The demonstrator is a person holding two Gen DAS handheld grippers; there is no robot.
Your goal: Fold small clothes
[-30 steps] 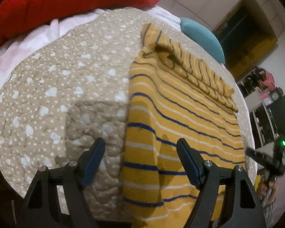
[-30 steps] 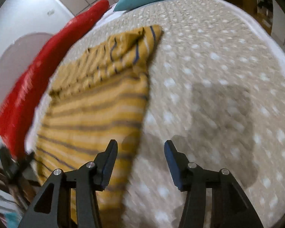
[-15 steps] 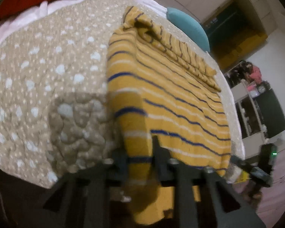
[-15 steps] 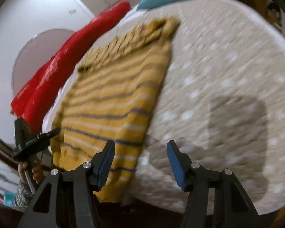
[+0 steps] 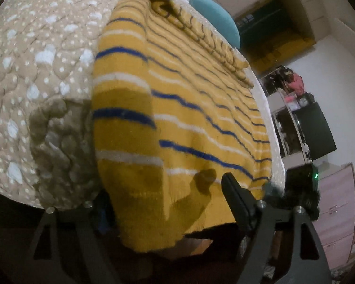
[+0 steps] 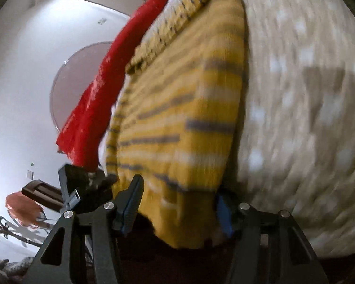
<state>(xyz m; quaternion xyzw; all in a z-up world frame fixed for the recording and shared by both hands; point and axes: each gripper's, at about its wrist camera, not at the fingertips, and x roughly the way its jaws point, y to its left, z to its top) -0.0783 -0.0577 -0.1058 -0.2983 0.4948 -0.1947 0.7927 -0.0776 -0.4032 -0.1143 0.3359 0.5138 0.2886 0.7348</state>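
A yellow sweater (image 5: pixel 189 118) with blue and white stripes lies flat on the bed, its sleeves folded across the far end. Its near hem hangs over the bed's edge. My left gripper (image 5: pixel 168 208) is at the hem's left corner. Its jaws are opening, with the cloth loose between them and hiding the left finger. In the right wrist view the sweater (image 6: pixel 184 118) is blurred. My right gripper (image 6: pixel 177 208) stands open around the hem's other corner, and the pads do not squeeze it. Each view also shows the other gripper at the hem's far corner.
A beige quilt with white dots (image 5: pixel 35 59) covers the bed. A teal pillow (image 5: pixel 215 21) and a red pillow (image 6: pixel 101 94) lie at the far end. Shelves and a dark cabinet (image 5: pixel 319 130) stand beyond the bed. The bed's near edge is right under both grippers.
Both grippers came down and in to the hem at the bed's near edge. The left one shut on the hem half a second ago and now stands wide again.
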